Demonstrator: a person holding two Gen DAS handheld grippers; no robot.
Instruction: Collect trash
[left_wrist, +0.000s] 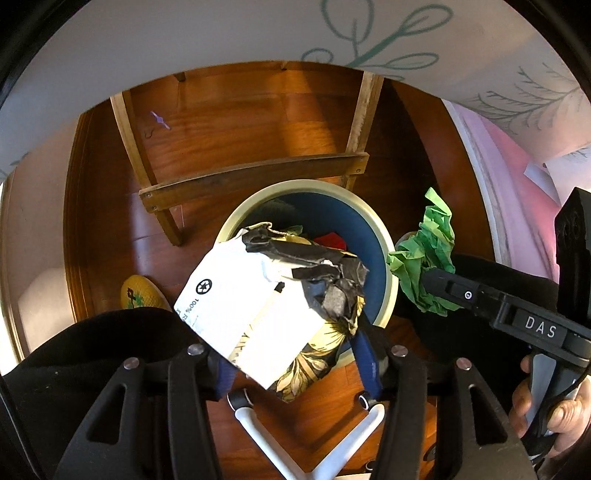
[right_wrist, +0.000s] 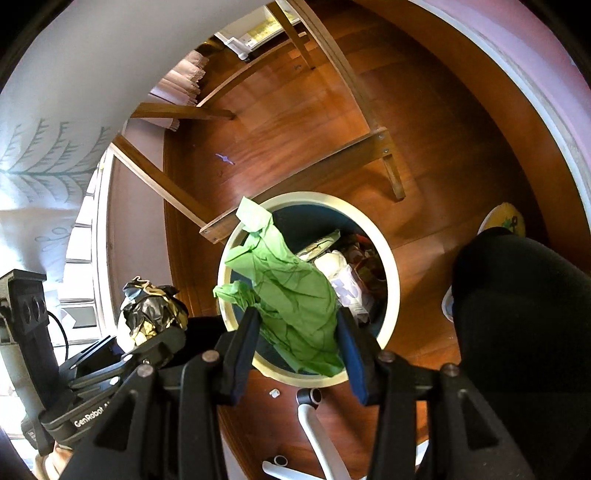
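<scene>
Trash hung from both grippers above the bin (left_wrist: 384, 236), a round can with a cream rim and blue inside standing on the wood floor (left_wrist: 258, 122) beside a chair's legs; it already held scraps, so each piece was carried over the mouth, where letting go would drop it in. The left gripper (left_wrist: 295, 354) pinched a crumpled white and black floral bag (left_wrist: 266, 306) between its blue pads, the bag's bulk over the near rim; the right gripper (right_wrist: 295, 339) clamped a wad of green paper (right_wrist: 288, 288) over the opening, and seen from the left wrist the wad sat just beyond the rim's edge. Both pointed steeply down, likely so the loads would fall clear of the fingers; the wide bag seemed the likelier to catch on the rim.
</scene>
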